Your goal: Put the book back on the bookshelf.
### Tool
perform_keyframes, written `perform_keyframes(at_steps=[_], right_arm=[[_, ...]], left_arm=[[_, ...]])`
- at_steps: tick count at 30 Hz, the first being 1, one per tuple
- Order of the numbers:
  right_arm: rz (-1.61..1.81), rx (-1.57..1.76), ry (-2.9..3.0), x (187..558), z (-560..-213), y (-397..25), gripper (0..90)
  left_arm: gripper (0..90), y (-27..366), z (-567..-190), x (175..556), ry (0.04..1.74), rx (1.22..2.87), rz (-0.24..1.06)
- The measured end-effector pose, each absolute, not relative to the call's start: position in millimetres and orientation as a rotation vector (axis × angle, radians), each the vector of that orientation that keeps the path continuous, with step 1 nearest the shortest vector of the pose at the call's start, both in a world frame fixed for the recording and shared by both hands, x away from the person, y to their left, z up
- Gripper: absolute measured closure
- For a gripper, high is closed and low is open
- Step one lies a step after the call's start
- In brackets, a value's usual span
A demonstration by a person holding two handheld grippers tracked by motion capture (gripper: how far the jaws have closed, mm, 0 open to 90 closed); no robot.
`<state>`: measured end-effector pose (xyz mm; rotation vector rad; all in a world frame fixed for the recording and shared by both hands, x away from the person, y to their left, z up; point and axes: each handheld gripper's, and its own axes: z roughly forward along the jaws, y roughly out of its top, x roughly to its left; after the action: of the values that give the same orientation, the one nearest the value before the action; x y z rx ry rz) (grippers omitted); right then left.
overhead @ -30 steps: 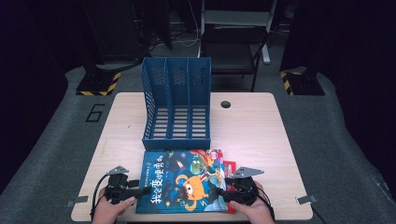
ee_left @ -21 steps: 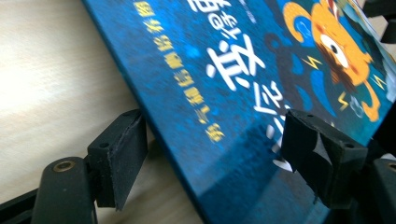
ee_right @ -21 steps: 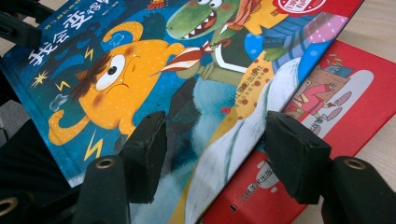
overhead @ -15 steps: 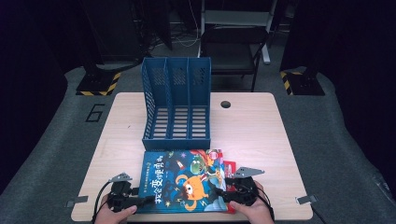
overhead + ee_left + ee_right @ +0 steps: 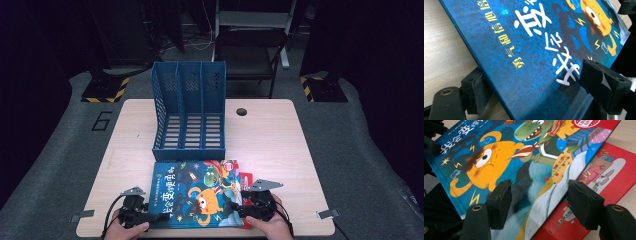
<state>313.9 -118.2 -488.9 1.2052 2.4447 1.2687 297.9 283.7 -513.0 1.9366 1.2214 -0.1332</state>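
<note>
Blue file rack blocks table centre; open tabletop right, probably passable.

A light wooden rectangular table carries everything. At its far middle stands a blue plastic file rack with 3 compartments, upright. Near its right side the top has 1 small round dark hole. At the near edge lies a flat red picture book, and a blue picture book with an orange cartoon monster rests on it.

Bright tabletop, dark surroundings, soft focus
</note>
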Motion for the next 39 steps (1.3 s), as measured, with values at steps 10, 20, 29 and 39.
perform_keyframes(at_steps=[10, 20, 29, 39], right_arm=[[1.28, 1.222, 2.452, 314.2, -488.9, -117.4, 32.5], [1.248, 1.187, 2.465, 312.0, -488.2, -113.3, 32.4], [1.251, 1.189, 2.47, 311.3, -488.0, -113.2, 32.4], [1.253, 1.193, 2.468, 311.2, -488.2, -113.1, 32.4]], left_arm=[[14.8, 282.8, -511.8, 300.6, 1.221, 1.95, -0.155], [18.3, 288.3, -513.3, 301.2, 1.23, 1.909, -0.147], [17.9, 289.2, -516.7, 300.5, 1.216, 1.88, -0.14], [18.8, 288.9, -514.7, 301.1, 1.234, 1.874, -0.155]])
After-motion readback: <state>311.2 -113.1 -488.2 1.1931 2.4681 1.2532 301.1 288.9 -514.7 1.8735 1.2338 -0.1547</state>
